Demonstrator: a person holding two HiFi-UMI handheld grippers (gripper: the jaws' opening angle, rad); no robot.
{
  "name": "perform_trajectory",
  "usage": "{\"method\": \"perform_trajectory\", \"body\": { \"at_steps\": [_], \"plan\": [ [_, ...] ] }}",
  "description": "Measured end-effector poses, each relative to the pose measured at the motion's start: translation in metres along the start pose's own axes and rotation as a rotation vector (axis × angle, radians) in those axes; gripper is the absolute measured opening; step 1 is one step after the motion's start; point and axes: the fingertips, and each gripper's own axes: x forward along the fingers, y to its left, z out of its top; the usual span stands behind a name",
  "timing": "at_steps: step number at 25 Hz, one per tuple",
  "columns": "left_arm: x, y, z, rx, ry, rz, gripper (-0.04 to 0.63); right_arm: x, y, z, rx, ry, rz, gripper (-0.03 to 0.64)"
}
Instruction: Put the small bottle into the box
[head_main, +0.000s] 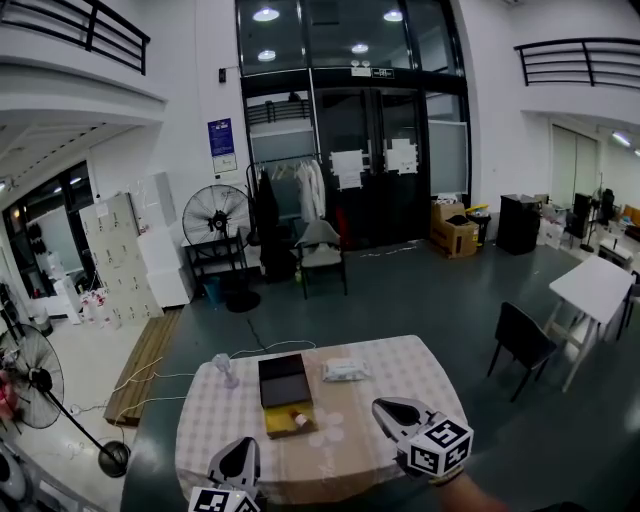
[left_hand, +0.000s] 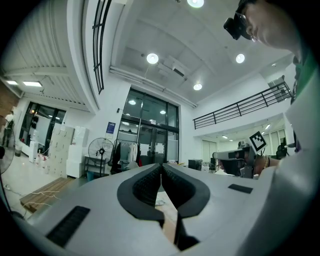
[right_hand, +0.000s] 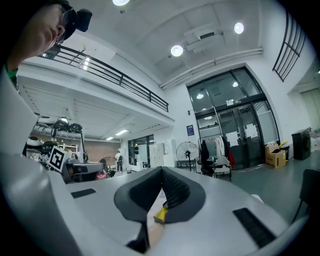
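**A:** Where was the small bottle (head_main: 299, 420) when we looked down?

**B:** It seemed to lie in the yellow half of the box (head_main: 274, 427), towards our edge of the table (head_main: 405, 368). It was between our two grippers and touched neither.

**A:** And the jaws?

**B:** Both pairs were pressed together on nothing. The left gripper (left_hand: 161, 168) and the right gripper (right_hand: 162, 173) hung level, short of the box.

**A:** What did the step need, then?

**B:** We judged the bottle placed. We'd draw both grippers straight back, clear of the box's rim, so nothing knocked the bottle out.
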Motion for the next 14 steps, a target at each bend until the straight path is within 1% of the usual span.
{"method": "perform_trajectory", "body": {
  "at_steps": [4,8,14],
  "plan": [
    [-0.003,-0.004,0.001,0.001,-0.003,0.000,0.026,0.001,-0.003,-0.005,-0.004,0.009,-0.022,0.006],
    [-0.003,-0.008,0.000,-0.005,-0.014,0.001,0.026,0.004,-0.008,-0.019,-0.014,0.025,-0.060,0.006],
    [0.007,-0.009,0.000,-0.013,-0.017,-0.004,0.026,0.002,-0.017,-0.028,-0.006,0.036,-0.116,0.006]
  ]
}}
